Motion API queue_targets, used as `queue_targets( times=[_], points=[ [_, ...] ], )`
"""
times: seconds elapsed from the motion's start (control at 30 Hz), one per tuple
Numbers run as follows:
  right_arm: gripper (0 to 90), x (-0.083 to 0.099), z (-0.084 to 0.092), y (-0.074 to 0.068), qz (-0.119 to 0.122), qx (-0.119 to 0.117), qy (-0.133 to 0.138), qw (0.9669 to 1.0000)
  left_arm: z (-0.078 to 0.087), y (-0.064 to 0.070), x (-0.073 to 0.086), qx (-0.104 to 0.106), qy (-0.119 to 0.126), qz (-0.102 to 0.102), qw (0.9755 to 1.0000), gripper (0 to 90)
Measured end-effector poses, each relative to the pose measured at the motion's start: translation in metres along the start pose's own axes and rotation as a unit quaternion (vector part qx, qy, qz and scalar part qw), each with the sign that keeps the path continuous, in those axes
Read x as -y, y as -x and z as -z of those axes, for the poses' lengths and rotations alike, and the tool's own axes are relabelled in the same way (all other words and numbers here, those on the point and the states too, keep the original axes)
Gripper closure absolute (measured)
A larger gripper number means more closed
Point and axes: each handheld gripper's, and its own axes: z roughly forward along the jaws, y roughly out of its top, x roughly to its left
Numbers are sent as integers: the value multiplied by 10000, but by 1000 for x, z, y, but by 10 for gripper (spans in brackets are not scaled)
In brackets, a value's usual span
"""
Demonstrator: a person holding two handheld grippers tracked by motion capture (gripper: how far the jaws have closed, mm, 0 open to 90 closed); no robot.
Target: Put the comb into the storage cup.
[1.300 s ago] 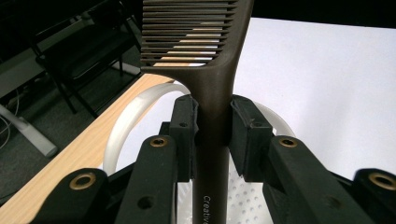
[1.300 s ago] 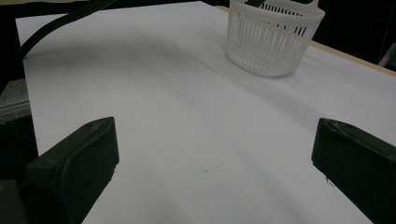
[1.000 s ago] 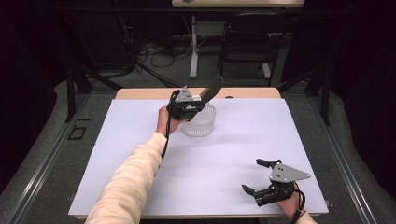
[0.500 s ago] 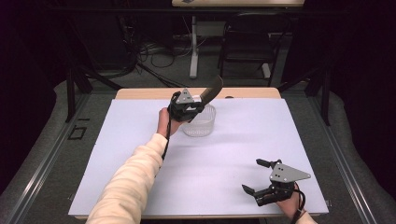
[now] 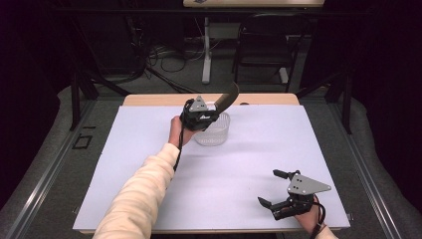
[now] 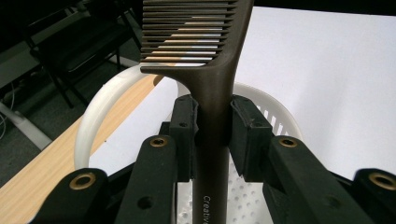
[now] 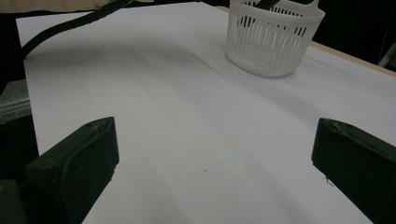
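Note:
A dark brown comb [image 6: 212, 70] is clamped by its handle in my left gripper [image 6: 212, 123], teeth end pointing away. In the high view the left gripper [image 5: 209, 115] hangs over the near-left rim of a white slotted plastic basket [image 5: 216, 133] at the table's far middle, and the comb [image 5: 226, 99] sticks up and to the right above it. The basket's rim [image 6: 100, 109] curves below the jaws. My right gripper [image 5: 278, 189] rests low near the table's front right, jaws wide apart with nothing between them. From there the basket [image 7: 273, 37] stands far ahead.
A white sheet [image 5: 149, 164] covers the table, with a wooden strip [image 5: 149, 99] bare along the far edge. A sleeved left forearm [image 5: 144, 189] crosses the near left. A black chair [image 5: 263, 45] and cables stand on the floor beyond.

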Motion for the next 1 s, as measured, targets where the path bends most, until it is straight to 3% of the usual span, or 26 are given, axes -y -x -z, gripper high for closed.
queue_targets(
  times=[0.4,1.0],
  points=[
    [2,0,0,0,6,-2,-19,10000,-3,0,6,17,-57,67,10000,721],
    [2,0,0,0,13,-1,-24,10000,-8,2,9,19,-156,4,9999,720]
  ],
)
